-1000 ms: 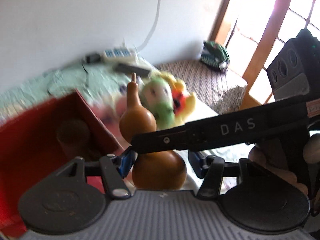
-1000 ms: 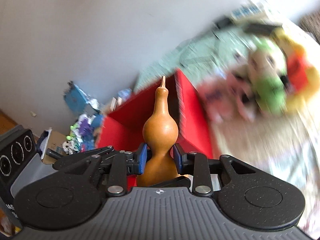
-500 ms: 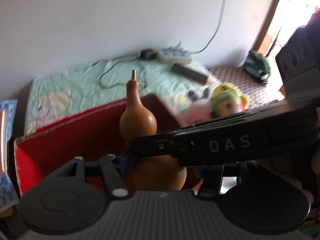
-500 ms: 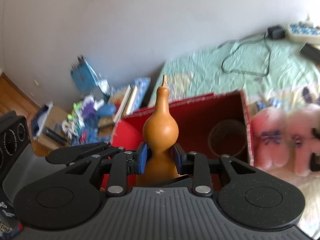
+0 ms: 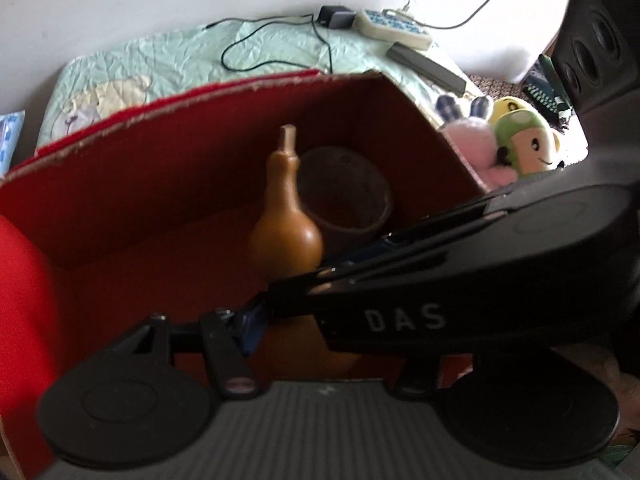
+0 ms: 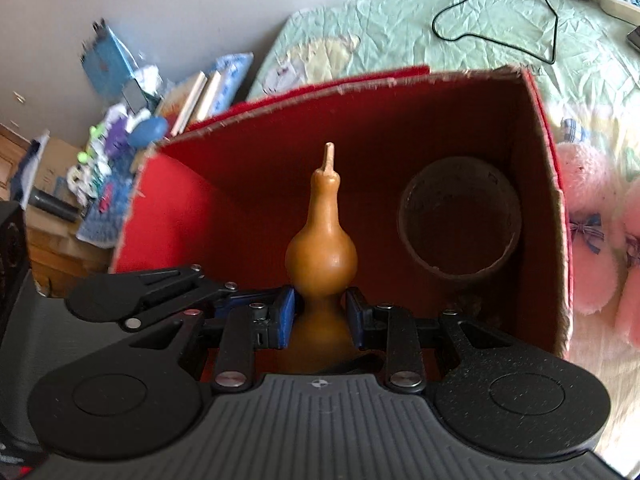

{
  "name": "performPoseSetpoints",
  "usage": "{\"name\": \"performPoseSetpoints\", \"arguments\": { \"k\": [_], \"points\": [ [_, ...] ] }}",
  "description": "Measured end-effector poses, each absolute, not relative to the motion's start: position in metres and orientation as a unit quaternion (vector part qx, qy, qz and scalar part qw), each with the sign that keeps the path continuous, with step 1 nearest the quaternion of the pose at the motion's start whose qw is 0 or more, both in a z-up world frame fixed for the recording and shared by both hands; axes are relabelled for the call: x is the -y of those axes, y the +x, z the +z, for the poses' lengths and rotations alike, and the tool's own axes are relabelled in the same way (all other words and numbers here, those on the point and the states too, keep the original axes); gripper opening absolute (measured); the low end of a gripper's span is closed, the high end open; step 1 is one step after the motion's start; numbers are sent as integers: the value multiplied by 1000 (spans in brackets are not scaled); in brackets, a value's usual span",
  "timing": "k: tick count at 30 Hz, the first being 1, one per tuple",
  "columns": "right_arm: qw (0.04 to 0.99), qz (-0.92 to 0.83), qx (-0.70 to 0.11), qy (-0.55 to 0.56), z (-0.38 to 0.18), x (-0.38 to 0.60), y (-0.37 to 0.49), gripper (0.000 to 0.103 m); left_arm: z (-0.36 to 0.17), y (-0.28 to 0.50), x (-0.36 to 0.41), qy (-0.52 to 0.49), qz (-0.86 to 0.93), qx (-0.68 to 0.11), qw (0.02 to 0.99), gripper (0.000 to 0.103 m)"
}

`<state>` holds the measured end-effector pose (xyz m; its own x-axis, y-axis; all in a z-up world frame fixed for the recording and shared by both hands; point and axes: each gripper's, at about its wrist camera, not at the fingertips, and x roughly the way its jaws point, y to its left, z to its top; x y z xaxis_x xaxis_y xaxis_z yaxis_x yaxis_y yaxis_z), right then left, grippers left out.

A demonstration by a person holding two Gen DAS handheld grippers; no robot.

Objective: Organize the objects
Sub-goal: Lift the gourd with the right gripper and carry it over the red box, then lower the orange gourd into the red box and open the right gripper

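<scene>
The right gripper (image 6: 320, 316) has its blue pads (image 6: 285, 316) pressed against the narrow waist of a brown gourd (image 6: 321, 254), holding it upright, stem up, over the open red box (image 6: 248, 184). The left gripper (image 5: 320, 332) sits low beside the gourd's bottom bulb; the other tool crosses in front of it, so I cannot tell whether its fingers are closed on anything. Inside the box, right of the gourd, stands a dark round pot (image 6: 460, 232). Just outside the box's right wall lie pink plush toys (image 6: 592, 232) on a pale green sheet (image 6: 400, 28).
</scene>
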<state>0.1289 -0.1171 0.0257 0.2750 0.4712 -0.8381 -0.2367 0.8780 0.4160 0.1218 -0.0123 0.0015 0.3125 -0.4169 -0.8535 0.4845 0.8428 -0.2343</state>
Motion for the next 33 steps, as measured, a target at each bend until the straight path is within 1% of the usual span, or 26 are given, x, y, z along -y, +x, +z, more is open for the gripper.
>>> {"name": "performPoseSetpoints", "arguments": {
  "k": [2, 3, 4, 11, 14, 17, 20, 21, 22, 23, 29, 31, 32, 33],
  "points": [
    [791, 214, -566, 88, 20, 114, 133, 29, -3, 125, 10, 30, -276, -523, 806, 58],
    [791, 209, -568, 84, 17, 113, 134, 23, -4, 126, 8, 30, -275, -525, 805, 58],
    [791, 206, -571, 83, 15, 112, 135, 20, -4, 126, 6, 33, -273, -527, 804, 58],
    [797, 189, -568, 82, 4, 114, 145, 20, -2, 120, -11, 48, -250, -512, 820, 59],
    [791, 192, -570, 109, 3, 122, 146, 20, 2, 117, -22, 48, -240, -504, 828, 59],
    [804, 189, -549, 131, 13, 132, 146, 21, 4, 118, -34, 35, -237, -506, 828, 59],
    [826, 181, -505, 174, 31, 149, 146, 25, 5, 121, -41, 10, -243, -513, 823, 59],
    [836, 176, -488, 180, 37, 153, 145, 28, 6, 122, -42, 4, -244, -514, 822, 59],
    [846, 169, -473, 181, 42, 156, 146, 34, 6, 123, -43, -2, -246, -514, 821, 59],
    [855, 158, -461, 177, 46, 156, 148, 37, 7, 123, -43, -7, -248, -515, 821, 59],
    [866, 141, -452, 164, 43, 143, 165, 39, 6, 127, -36, 7, -243, -518, 820, 59],
    [865, 140, -454, 159, 40, 137, 170, 35, 4, 128, -36, 10, -241, -519, 820, 59],
    [865, 140, -455, 159, 38, 137, 170, 29, 4, 129, -36, 11, -239, -521, 820, 59],
    [863, 142, -456, 162, 36, 139, 170, 17, 3, 129, -37, 12, -238, -522, 819, 59]
  ]
}}
